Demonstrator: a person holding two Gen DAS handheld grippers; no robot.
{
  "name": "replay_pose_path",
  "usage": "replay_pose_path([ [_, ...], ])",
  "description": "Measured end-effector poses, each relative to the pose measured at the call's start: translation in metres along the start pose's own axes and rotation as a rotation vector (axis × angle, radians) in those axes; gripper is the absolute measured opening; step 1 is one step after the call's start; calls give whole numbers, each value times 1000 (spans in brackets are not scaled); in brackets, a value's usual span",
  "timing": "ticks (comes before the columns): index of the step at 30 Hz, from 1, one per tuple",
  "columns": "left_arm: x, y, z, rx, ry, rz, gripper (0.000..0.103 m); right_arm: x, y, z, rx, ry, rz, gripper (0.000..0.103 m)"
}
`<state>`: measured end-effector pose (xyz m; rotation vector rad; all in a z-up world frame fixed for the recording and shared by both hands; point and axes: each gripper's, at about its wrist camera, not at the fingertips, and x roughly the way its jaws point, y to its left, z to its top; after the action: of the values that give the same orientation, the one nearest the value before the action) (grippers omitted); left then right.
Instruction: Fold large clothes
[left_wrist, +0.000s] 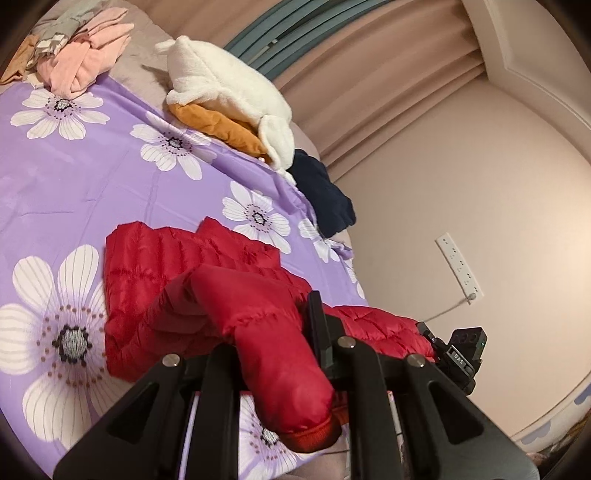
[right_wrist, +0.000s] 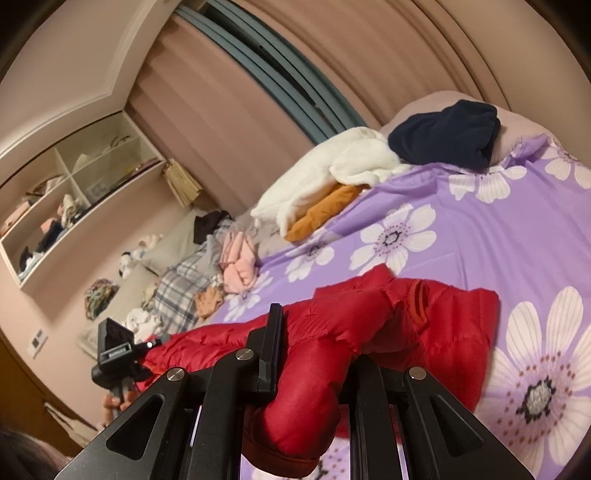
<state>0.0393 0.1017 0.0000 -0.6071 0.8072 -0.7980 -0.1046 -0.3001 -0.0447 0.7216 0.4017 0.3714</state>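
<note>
The red quilted puffer jacket (left_wrist: 192, 291) lay near the near edge of the bed, on a smooth purple sheet (left_wrist: 92, 177) printed with white flowers. The left gripper (left_wrist: 273, 354) was clamped on one padded sleeve, ribbed cuff dangling; the right gripper (right_wrist: 314, 354) pinched the other sleeve likewise. Far across the sheet, open room remained. A fluffy white garment (left_wrist: 229, 92), mustard cloth (left_wrist: 218, 129) and navy fleece (left_wrist: 325, 192) crowded the far edge.
</note>
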Motion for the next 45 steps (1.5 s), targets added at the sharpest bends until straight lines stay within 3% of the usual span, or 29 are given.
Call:
replay_pose_path([
  [20,123,82,68,-148,106,144,16,95,-83,27,162,119,-158,15],
  [30,156,120,77,-243,115,223,18,135,-111,31,241,174,-206,15],
  [38,166,139,78,-321,102,227,20,153,-147,23,425,215,-179,18],
  [42,168,140,79,-343,100,225,22,149,-152,23,488,207,-140,27],
  [44,168,137,80,-341,98,223,25,145,-150,25,509,191,-111,43],
  [45,167,136,81,-341,97,221,27,144,-149,26,518,181,-100,56],
])
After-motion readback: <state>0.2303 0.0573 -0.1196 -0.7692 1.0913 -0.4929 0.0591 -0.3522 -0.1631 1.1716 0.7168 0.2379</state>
